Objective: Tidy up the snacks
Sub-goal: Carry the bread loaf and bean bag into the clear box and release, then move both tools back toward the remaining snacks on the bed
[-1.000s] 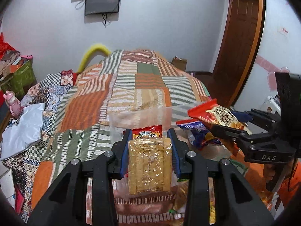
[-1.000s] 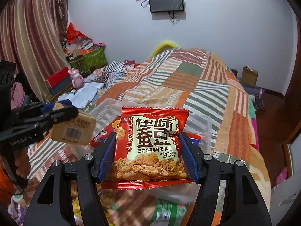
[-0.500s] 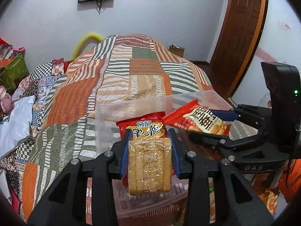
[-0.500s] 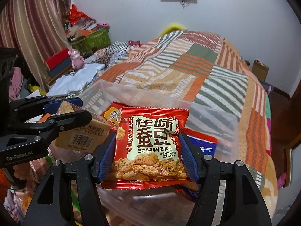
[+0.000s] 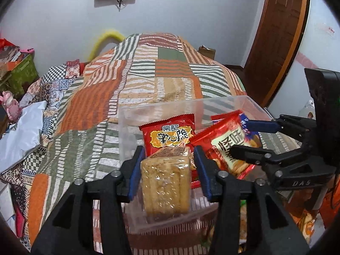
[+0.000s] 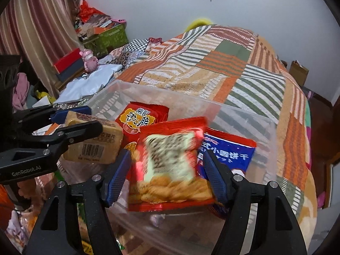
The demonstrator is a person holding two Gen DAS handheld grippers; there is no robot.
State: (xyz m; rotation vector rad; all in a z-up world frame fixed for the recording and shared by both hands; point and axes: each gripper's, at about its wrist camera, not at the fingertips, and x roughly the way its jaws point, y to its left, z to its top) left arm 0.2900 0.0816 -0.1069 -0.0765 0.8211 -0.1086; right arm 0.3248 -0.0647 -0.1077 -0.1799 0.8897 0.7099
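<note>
Two snacks in play, both over the clear plastic bin (image 5: 223, 102) on the patchwork bedspread (image 5: 136, 80).

Red pack (image 6: 170, 165) sits between the right gripper (image 6: 165, 165) pads, but the jaws look spread wider than the pack, with gaps on both sides, and the pack is motion-blurred. My read: fingers released, pack dropping. It's a flat foil pouch with a pale label panel and fried pieces printed at the bottom, long axis running away from the fingers, face toward the camera. Directly below and ahead is the bin interior, so it only has to fall.

Cracker stack (image 5: 165, 182) is clamped across its narrow sides by the left gripper (image 5: 167, 170). Rectangular block in clear wrap, tan, barcode on one side (image 6: 91, 148), long axis along the fingers. It hangs over the near-left part of the bin, just inside the near wall as far as I can tell. Not let go yet.

Already in the bin: a red pouch with yellow label (image 5: 170, 133) leaning toward the far side, and a blue pouch (image 6: 227, 150) on the right, partly under the red pack.

Key relation: both grippers point the same way into the bin, left one beside the right, close together. Right is nearer the bin centre. Left should open next and the block should land beside the red pouch with yellow label. Risk: stiff block landing on the pouches and tipping.
</note>
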